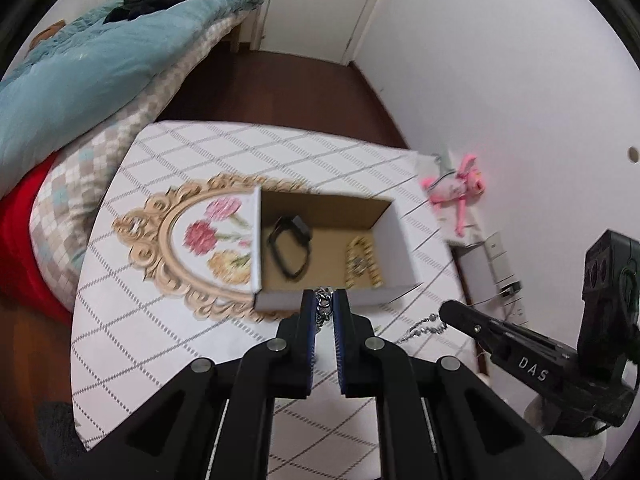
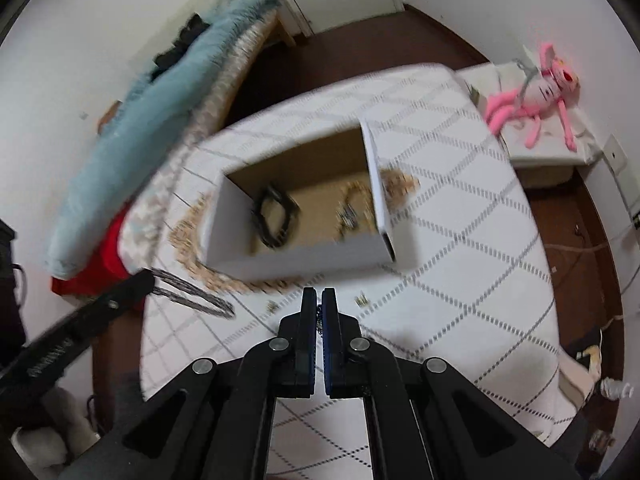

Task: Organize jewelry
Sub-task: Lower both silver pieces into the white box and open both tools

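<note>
A silver chain (image 1: 323, 307) is clamped in the left gripper (image 1: 324, 300); the box (image 1: 400, 224) lies straight ahead, at the table's (image 1: 160, 344) middle. The right gripper (image 2: 319, 300) pinches a thin dark chain (image 2: 319, 322).

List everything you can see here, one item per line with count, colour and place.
box: 1, white outside, brown inside, open on table
black band: 1, black, inside box, left
gold chain: 1, gold, inside box, right
silver chain: 1, silver, pinched by left hand-held gripper
table: 1, white with grey grid
plush toy: 1, pink, beyond table
blanket: 1, light blue, on bed
left hand-held gripper: 1, black, before box
right hand-held gripper: 1, black, shut on a dark chain
</note>
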{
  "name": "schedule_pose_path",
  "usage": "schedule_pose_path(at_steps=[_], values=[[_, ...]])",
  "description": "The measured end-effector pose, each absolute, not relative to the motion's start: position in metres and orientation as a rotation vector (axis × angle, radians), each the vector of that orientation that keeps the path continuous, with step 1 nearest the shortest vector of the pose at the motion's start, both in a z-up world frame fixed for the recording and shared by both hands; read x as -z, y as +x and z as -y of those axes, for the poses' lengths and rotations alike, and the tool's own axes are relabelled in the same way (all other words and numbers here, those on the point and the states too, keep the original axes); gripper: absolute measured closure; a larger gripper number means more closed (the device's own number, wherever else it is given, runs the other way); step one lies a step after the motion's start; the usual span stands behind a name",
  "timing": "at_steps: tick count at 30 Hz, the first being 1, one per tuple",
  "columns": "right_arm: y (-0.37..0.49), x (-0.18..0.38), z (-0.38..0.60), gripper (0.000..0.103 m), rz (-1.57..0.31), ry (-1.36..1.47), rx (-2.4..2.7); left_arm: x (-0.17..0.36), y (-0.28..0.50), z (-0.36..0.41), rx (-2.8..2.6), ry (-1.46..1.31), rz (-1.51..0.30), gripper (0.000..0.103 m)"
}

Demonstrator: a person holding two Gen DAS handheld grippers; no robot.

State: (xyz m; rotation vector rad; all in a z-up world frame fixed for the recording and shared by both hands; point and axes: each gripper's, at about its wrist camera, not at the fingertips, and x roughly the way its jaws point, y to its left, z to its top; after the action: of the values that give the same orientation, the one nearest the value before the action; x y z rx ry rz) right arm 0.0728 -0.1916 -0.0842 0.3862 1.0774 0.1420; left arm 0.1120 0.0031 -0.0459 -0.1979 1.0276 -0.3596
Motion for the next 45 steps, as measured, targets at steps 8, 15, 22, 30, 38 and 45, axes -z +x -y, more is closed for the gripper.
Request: schedule_pose_path(at_steps=[8, 15, 22, 30, 38, 45], values=[[0.121, 0.028, 0.201, 0.101, -0.995, 0.380, -0.187, 0.022, 0.161, 0.012, 0.414, -0.175, -1.005, 0.097], [0.171, 0.045, 0.208, 0.101, -1.058, 0.399, -0.205, 0.053, 0.202, 0.013, 0.407, -0.174, -1.115, 0.097], [0.207, 0.072, 0.203, 0.101, -1.140, 0.415, -0.236, 0.078, 0.218, 0.011, 0.353, -0.179, -1.208, 0.095], [0.243, 0.094, 0.172, 0.099, -1.256, 0.305, -0.256, 0.091, 0.226, -0.006, 0.183, -0.137, -1.228, 0.045], [0.237, 0.103, 0.172, 0.047, -1.264, 0.107, -0.095, 0.098, 0.220, -0.014, 0.064, -0.019, -1.168, 0.010], [0.200, 0.111, 0.186, 0.008, -1.221, -0.051, 0.091, 0.114, 0.200, -0.003, 0.035, 0.056, -1.141, 0.000]])
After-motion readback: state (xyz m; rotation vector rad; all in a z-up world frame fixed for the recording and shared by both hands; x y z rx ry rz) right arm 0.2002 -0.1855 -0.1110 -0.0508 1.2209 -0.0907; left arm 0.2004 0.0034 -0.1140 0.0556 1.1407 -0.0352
